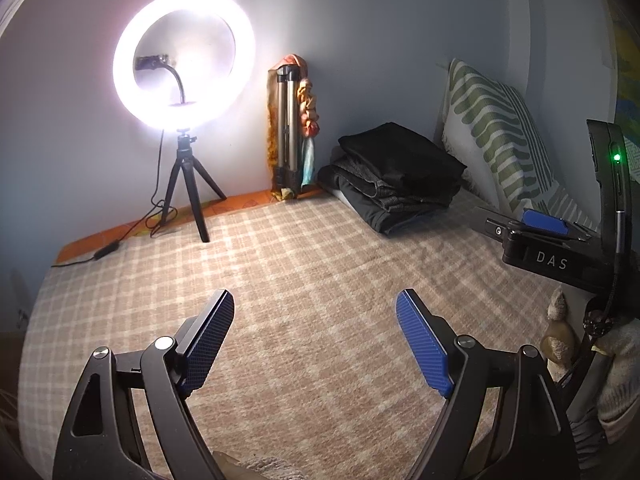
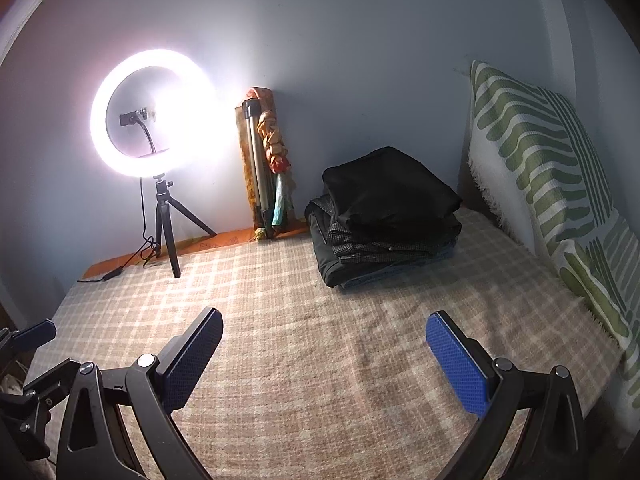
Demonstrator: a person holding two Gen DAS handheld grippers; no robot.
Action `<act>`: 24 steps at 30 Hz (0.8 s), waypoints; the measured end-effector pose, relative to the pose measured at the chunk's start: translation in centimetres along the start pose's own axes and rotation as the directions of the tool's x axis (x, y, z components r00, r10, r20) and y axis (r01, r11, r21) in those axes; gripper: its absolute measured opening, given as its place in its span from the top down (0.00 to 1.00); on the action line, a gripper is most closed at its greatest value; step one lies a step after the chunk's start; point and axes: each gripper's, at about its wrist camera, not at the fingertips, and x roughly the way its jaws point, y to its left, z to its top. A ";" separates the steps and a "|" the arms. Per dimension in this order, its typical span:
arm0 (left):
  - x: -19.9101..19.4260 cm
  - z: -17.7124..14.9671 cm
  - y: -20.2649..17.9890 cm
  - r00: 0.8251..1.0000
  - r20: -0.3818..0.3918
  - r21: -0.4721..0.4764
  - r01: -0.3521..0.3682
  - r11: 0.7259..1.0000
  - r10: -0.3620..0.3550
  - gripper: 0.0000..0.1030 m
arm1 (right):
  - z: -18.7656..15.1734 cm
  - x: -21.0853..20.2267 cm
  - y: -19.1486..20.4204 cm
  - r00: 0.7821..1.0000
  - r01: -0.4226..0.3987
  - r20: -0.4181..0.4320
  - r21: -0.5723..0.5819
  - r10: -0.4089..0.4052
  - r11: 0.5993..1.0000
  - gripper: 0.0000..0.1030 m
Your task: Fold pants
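Left gripper [image 1: 316,300]: jaws spread wide, blue pads facing each other, nothing between them; it hangs over the checked blanket [image 1: 304,264].

Right gripper [image 2: 324,320]: jaws likewise spread and empty, above the same blanket. In the left wrist view its body sits at the right edge, with one blue pad showing.

Stack of folded pants [image 2: 386,216]: ahead of both grippers and a little to the right, well apart from the fingertips, resting on the far end of the blanket near the wall. Black piece on top, a finely checked grey piece under it, darker ones at the bottom; how many lie in the stack is hard to tell.

Green-striped pillow [image 2: 552,184]: right of the stack, leaning upright.

Ring light [image 1: 184,58]: lit, on a small black tripod [image 1: 188,188], ahead and to the left.

Folded stand wrapped in coloured cloth [image 1: 292,128]: upright against the wall, between light and stack.
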 end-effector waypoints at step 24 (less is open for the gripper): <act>-0.1 0.1 0.3 0.999 -0.014 -0.034 0.036 0.999 -0.036 0.19 | -0.1 0.0 0.0 1.000 0.009 -0.004 0.007 -0.008 1.000 0.00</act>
